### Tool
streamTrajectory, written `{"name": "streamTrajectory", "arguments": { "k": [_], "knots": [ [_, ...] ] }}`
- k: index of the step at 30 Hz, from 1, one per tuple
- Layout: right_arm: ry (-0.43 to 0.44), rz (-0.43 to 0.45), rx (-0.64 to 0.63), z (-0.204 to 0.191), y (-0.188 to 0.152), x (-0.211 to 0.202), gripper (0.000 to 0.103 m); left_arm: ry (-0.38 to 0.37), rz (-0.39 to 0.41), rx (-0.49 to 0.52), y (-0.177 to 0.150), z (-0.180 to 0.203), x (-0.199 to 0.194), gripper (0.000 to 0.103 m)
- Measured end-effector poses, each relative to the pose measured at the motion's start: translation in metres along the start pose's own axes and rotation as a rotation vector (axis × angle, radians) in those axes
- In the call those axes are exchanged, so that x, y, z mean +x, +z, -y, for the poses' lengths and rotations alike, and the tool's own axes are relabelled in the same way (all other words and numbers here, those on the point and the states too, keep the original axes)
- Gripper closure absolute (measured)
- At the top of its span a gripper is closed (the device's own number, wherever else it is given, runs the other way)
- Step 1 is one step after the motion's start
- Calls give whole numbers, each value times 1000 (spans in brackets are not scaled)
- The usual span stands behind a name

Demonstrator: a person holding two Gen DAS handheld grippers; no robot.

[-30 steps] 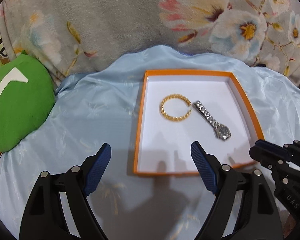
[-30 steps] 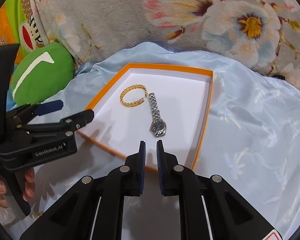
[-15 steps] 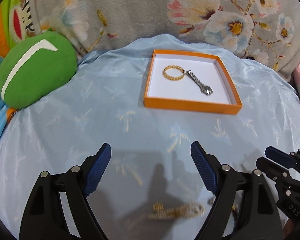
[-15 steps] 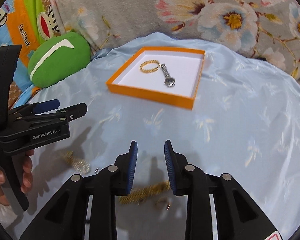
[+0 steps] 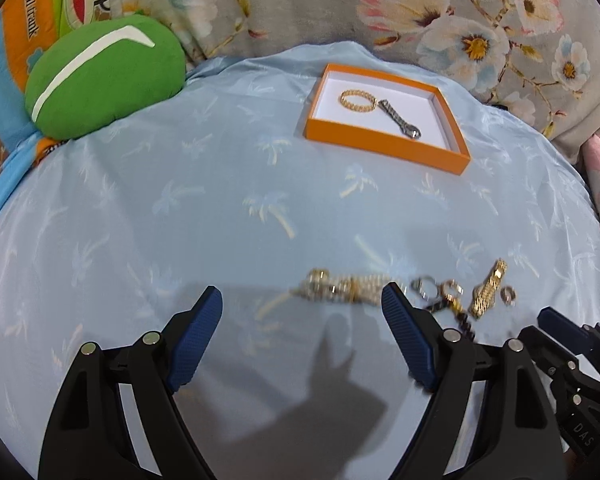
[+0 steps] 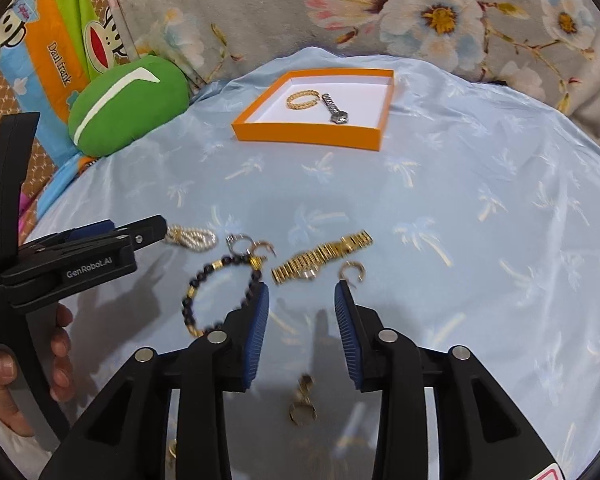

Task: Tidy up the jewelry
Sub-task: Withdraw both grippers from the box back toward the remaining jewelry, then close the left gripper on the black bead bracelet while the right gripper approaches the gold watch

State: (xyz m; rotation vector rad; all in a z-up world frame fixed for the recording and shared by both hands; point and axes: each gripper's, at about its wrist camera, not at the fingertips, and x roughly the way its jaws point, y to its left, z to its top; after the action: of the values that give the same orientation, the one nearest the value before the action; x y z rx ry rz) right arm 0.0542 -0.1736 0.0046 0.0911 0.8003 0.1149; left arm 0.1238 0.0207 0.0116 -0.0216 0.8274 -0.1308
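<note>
An orange tray (image 5: 384, 146) (image 6: 308, 136) at the far side of the blue cloth holds a gold bracelet (image 5: 356, 100) and a silver watch (image 5: 400, 118). Loose pieces lie near me: a pearl bracelet (image 5: 340, 290) (image 6: 192, 236), a black bead bracelet (image 6: 220, 292), a gold watch (image 6: 320, 262) (image 5: 488, 290), a hoop earring (image 6: 352, 270) and small rings (image 6: 244, 244). My left gripper (image 5: 302, 300) stands wide open just short of the pearl bracelet. My right gripper (image 6: 300, 292) hovers before the gold watch, its jaws opening with nothing pressed between them; a gold ring (image 6: 302, 400) lies on the cloth beneath.
A green cushion (image 5: 104, 76) sits at the far left beside a cartoon-print pillow (image 6: 52, 52). Floral grey fabric (image 5: 300, 4) rises behind the tray. A hand (image 6: 56, 360) holds the left gripper's handle. Bare blue cloth (image 5: 220, 200) stretches between the tray and the loose jewelry.
Both grippers have drawn back from the tray toward the near side, bringing the loose jewelry into view. The right jaws have spread apart from nearly shut.
</note>
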Motion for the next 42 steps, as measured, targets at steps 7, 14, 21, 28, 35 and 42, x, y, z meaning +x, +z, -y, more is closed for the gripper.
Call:
{"name": "streamTrajectory", "arguments": {
  "k": [7, 14, 21, 28, 35, 42],
  "knots": [
    [-8, -8, 53, 11, -27, -16, 64, 1, 1, -6, -25, -5, -15, 24],
    [7, -22, 67, 9, -37, -21, 63, -39, -26, -4, -43, -1, -24, 24],
    [9, -9, 90, 10, -39, -22, 63, -59, -40, 18, -48, 15, -25, 24],
    [-6, 9, 122, 18, -40, -29, 59, -110, -75, 84, -41, 54, -9, 17],
    [-23, 18, 166, 37, -39, -32, 57, -86, -94, 145, -28, 82, 10, 16],
    [-12, 19, 182, 43, -39, -30, 55, -72, -94, 158, -26, 84, 14, 16]
  ]
}}
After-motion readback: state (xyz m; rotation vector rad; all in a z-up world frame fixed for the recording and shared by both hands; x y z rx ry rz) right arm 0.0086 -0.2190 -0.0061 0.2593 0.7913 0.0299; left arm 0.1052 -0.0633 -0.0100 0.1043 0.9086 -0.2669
